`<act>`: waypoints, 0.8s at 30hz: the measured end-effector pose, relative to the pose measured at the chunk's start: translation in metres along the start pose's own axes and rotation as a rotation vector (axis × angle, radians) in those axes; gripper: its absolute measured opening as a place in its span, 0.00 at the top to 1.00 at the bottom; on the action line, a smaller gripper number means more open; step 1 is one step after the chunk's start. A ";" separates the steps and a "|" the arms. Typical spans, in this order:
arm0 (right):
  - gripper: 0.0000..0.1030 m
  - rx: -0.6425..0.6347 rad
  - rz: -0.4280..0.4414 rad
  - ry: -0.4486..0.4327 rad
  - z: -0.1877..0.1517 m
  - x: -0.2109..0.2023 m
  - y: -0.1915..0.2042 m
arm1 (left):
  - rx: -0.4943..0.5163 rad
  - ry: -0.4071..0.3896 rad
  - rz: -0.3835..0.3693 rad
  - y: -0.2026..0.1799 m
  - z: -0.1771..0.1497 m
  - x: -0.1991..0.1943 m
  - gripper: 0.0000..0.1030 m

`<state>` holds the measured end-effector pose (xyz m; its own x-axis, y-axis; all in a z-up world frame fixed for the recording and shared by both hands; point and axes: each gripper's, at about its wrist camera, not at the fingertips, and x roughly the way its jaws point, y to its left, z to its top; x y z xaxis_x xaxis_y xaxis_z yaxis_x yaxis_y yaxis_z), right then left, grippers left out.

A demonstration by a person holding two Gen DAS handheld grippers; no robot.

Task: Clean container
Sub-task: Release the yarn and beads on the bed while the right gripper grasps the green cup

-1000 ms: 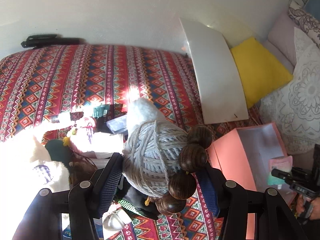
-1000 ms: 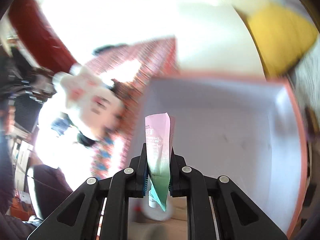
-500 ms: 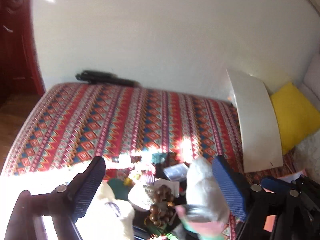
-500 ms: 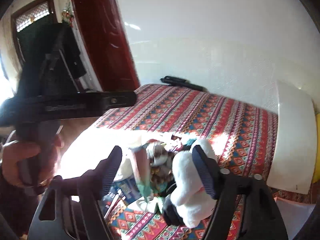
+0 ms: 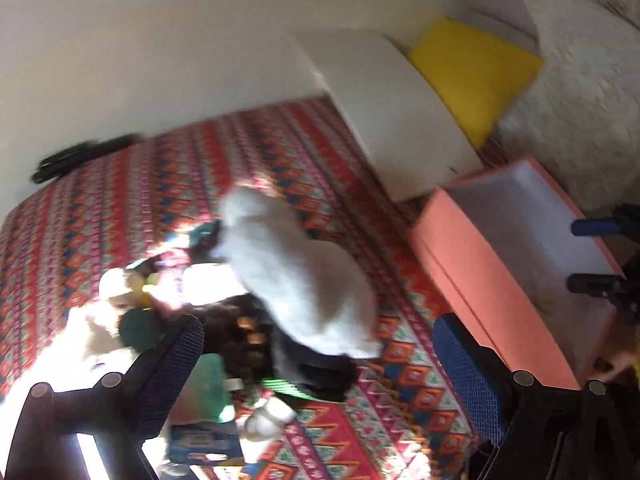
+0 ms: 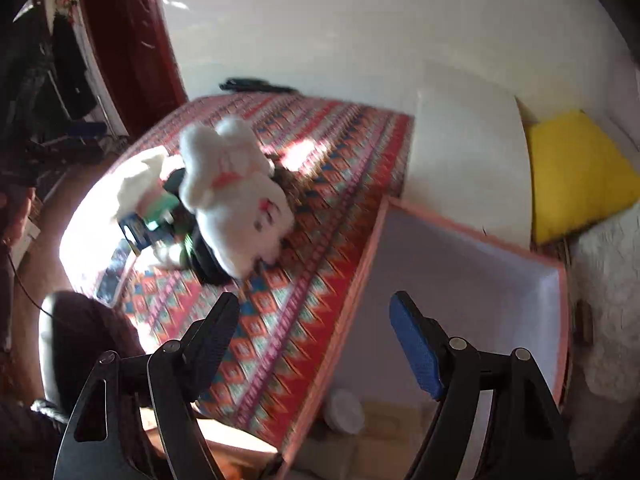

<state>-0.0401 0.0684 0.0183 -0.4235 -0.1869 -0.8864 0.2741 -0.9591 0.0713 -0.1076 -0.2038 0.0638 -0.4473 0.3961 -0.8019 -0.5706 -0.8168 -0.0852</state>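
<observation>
Logging: salmon-pink cardboard box with white lining (image 6: 472, 276), lower right of frame, nearly empty, a small white round lid (image 6: 344, 410) inside. White plush rabbit toy (image 5: 296, 280) heaped centre-left with clutter. My left gripper (image 5: 316, 364) and right gripper (image 6: 314, 332): both released, holding nothing.

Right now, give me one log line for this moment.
left tool: open, empty | right tool: open, empty | pink box: round white item inside | white plush toy: on pile, patterned cover
</observation>
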 end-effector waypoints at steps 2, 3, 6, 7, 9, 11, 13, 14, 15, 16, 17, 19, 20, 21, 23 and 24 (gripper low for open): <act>0.22 0.029 0.048 0.157 -0.036 0.028 -0.033 | 0.098 0.063 -0.075 -0.050 0.005 0.027 0.07; 0.22 0.037 0.069 0.239 -0.049 0.043 -0.044 | 0.128 0.085 -0.084 -0.070 0.012 0.036 0.07; 0.22 0.040 0.138 0.411 -0.092 0.069 -0.056 | 0.197 0.135 -0.100 -0.118 0.027 0.060 0.07; 0.22 0.032 0.192 0.440 -0.100 0.072 -0.054 | 0.210 0.147 -0.109 -0.130 0.030 0.066 0.07; 0.28 0.015 0.303 0.495 -0.116 0.079 -0.050 | 0.224 0.171 -0.120 -0.143 0.032 0.076 0.07; 0.76 -0.029 0.366 0.542 -0.124 0.086 -0.039 | 0.237 0.192 -0.120 -0.153 0.033 0.086 0.07; 0.88 -0.033 0.398 0.550 -0.125 0.093 -0.033 | 0.248 0.207 -0.110 -0.159 0.033 0.093 0.07; 0.92 -0.054 0.376 0.549 -0.126 0.094 -0.032 | 0.281 0.217 -0.112 -0.168 0.033 0.097 0.07; 0.93 -0.058 0.368 0.540 -0.125 0.094 -0.033 | 0.315 0.227 -0.115 -0.177 0.032 0.101 0.07; 0.96 -0.060 0.360 0.520 -0.125 0.091 -0.036 | 0.348 0.237 -0.117 -0.186 0.031 0.105 0.07; 0.96 -0.054 0.357 0.492 -0.124 0.086 -0.042 | 0.382 0.247 -0.119 -0.195 0.030 0.108 0.07; 0.97 -0.002 0.360 0.401 -0.122 0.071 -0.062 | 0.450 0.267 -0.123 -0.213 0.028 0.116 0.07; 0.97 0.043 0.362 0.341 -0.121 0.060 -0.077 | 0.484 0.277 -0.125 -0.222 0.028 0.120 0.07; 0.97 0.090 0.363 0.279 -0.121 0.049 -0.093 | 0.518 0.286 -0.127 -0.231 0.027 0.124 0.07; 0.97 0.175 0.368 0.127 -0.122 0.016 -0.123 | 0.587 0.306 -0.131 -0.249 0.025 0.132 0.07; 0.97 0.214 0.375 0.051 -0.124 -0.001 -0.135 | 0.621 0.316 -0.133 -0.258 0.024 0.136 0.07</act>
<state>0.0298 0.2243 -0.0474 -0.2838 -0.5252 -0.8022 0.2131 -0.8503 0.4813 -0.0378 0.0709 -0.0088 -0.1792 0.2586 -0.9492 -0.9357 -0.3429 0.0832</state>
